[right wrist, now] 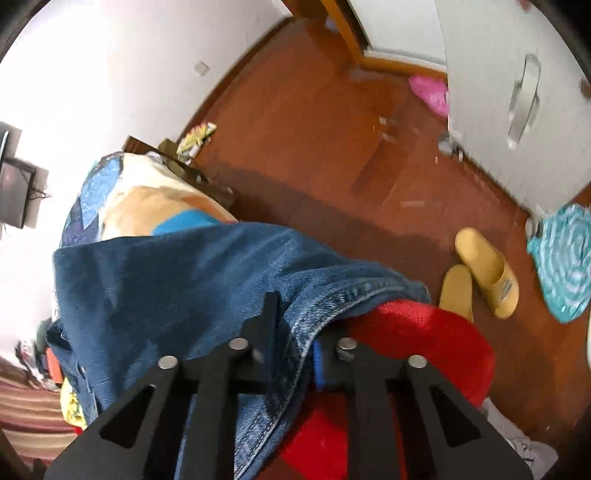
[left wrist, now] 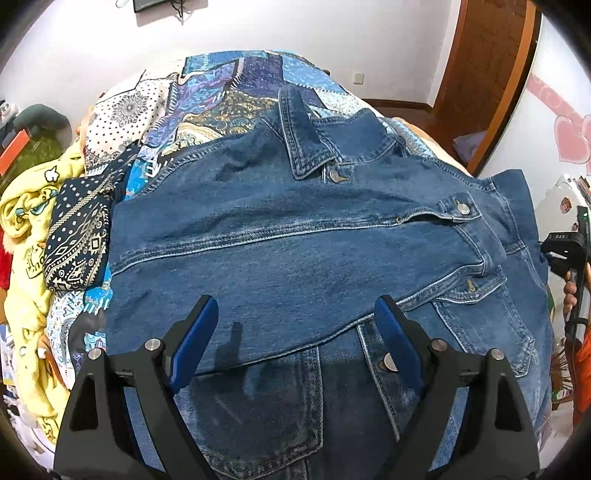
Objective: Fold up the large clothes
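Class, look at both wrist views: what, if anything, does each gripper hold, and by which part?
The right gripper is shut on the denim jacket, pinching a stitched edge. The left gripper holds nothing, open above the jacket.

This is a bedroom in a lived-in home. A bed [left wrist: 236, 92] carries a patchwork cover in blue, white and gold prints, with a yellow cartoon-print blanket [left wrist: 26, 236] heaped along one edge. The walls [left wrist: 332, 29] are plain white; one bears pink heart decorations [left wrist: 569, 136]. The floor [right wrist: 314, 122] is reddish-brown wood. On it lie a pair of yellow slippers [right wrist: 484, 273], a teal round mat [right wrist: 565, 258] and a pink item [right wrist: 428, 90]. A white cabinet door [right wrist: 517, 92] with a metal handle stands beside a wood-framed doorway [left wrist: 491, 74].
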The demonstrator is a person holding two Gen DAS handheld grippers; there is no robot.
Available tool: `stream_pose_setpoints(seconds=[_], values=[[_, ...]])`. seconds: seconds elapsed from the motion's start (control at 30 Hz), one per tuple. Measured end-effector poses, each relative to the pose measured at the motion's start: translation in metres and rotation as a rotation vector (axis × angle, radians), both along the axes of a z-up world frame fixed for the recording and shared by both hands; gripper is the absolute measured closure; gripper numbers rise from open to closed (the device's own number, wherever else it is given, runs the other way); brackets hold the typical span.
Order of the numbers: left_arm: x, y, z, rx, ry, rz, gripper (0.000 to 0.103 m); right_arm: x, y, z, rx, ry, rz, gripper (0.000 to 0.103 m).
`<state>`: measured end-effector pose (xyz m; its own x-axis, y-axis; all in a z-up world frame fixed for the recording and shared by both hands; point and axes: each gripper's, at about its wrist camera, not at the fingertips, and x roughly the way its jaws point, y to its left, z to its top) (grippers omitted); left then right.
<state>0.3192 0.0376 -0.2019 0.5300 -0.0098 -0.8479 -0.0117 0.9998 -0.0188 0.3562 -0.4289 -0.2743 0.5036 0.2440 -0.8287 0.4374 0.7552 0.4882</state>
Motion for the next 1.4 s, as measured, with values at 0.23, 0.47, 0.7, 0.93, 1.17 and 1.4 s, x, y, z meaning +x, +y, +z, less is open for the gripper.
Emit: stream_pose_setpoints(seconds=[0.23,0.47,0.7,0.93,1.17,1.4], values=[[-0.01,0.008,0.015,-0.021,-0.056,0.01,0.017,-0.013,0.023,0.089,-0.104,-0.221,0.069,0.096],[-0.027,0.014,0.037,-0.024,-0.14,-0.008,0.017,-0.032,0.081,0.18,-0.181,-0.463,0.206,0.096],[-0.047,0.033,0.058,-0.078,-0.212,-0.016,0.017,-0.035,0.182,0.209,-0.206,-0.558,0.449,0.096],[-0.067,0.046,0.065,-0.067,-0.252,-0.023,0.017,-0.035,0.279,0.149,-0.168,-0.437,0.667,0.096],[-0.073,0.05,0.065,-0.031,-0.257,-0.022,0.017,-0.036,0.311,0.074,-0.093,-0.231,0.743,0.095],[-0.055,0.023,0.065,0.003,-0.235,-0.078,0.017,-0.049,0.303,0.067,-0.099,-0.164,0.802,0.091]])
